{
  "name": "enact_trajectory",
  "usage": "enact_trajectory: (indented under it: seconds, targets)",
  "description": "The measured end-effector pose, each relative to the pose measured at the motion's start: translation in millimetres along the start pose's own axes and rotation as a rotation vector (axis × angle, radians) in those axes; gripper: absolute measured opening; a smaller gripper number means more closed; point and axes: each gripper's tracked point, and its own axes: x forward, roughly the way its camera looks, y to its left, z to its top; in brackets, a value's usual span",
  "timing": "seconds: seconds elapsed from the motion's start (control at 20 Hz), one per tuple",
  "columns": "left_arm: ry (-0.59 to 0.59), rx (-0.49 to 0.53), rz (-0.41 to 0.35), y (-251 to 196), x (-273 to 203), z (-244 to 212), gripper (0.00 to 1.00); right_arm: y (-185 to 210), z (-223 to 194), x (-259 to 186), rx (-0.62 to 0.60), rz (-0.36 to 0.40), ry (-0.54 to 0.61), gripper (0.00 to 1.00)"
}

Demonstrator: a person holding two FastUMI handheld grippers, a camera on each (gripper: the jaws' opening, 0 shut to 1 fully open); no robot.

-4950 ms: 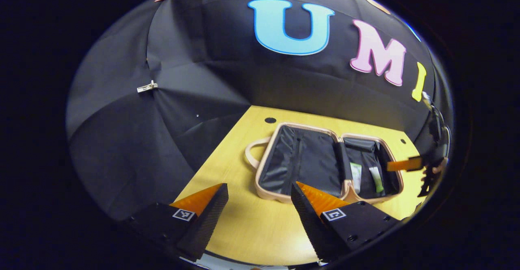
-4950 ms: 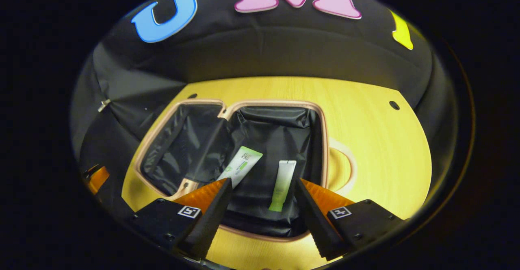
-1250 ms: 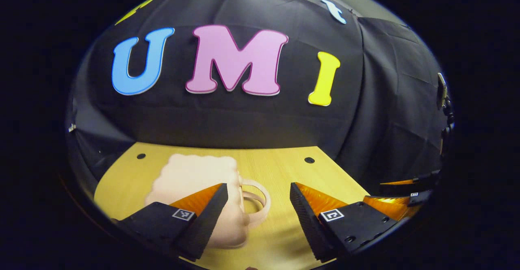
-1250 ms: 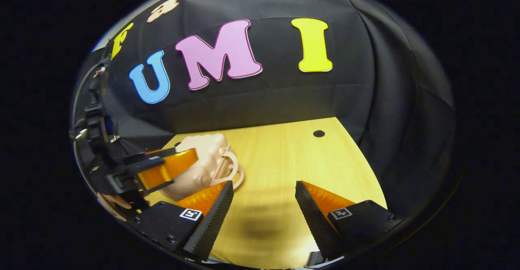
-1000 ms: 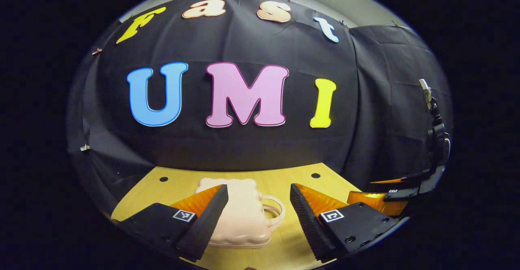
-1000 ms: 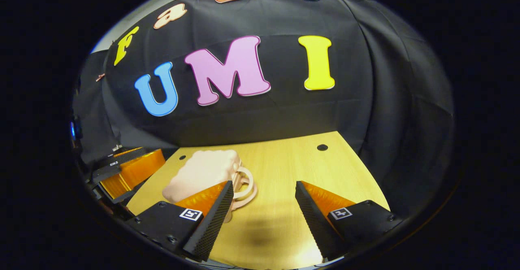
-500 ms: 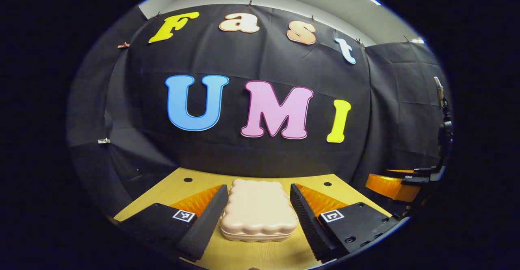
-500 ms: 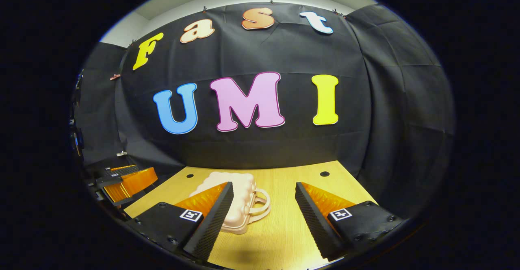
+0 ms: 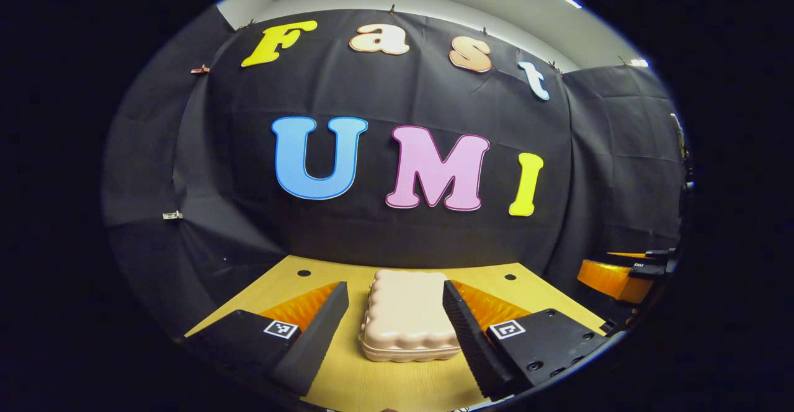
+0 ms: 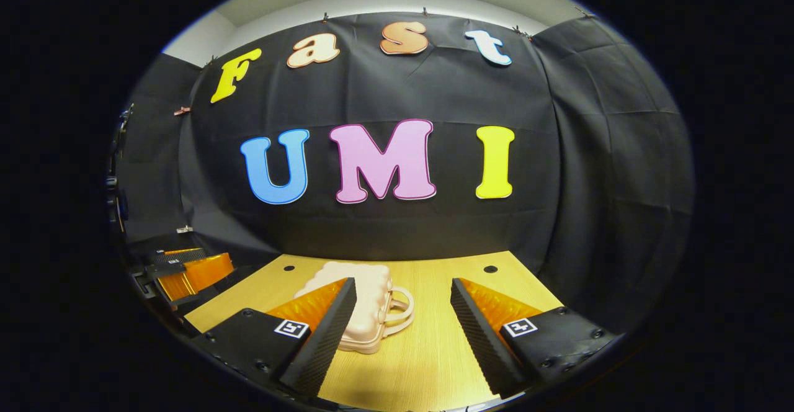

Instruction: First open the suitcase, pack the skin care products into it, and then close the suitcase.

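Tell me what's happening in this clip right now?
A person holds a gripper in each hand over a wooden table. A small pink suitcase lies closed on it, handle toward the right. The left gripper and the right gripper are both open, held above the table on the near side of the case, and neither touches it. No skin care products are in sight, so packing looks finished.

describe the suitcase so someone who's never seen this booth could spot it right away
Start at the yellow wooden table in front of the black cloth wall. The suitcase lies flat and closed near the table's middle, ahead of both open grippers. It is a small pale pink hard shell with scalloped, wavy edges and a loop handle on one side, the one thing lying on the table.
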Motion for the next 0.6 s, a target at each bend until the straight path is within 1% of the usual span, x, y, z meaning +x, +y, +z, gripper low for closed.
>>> enact_trajectory:
  seconds: [0.1,0.45,0.6]
  targets:
    - [-0.002,0.005,-0.009,-2.1,-1.9,-0.1,0.96,-0.5,-4.0,-4.2,0.01,-0.018,0.012,0.97]
    - [-0.002,0.009,-0.025,-7.2,-5.2,-1.1,0.96,16.3,-8.5,-8.6,0.011,0.011,0.014,0.97]
    - [0.0,0.035,-0.028,-7.0,-6.5,-3.4,0.96,28.0,-16.9,-16.2,0.019,0.036,0.026,0.97]
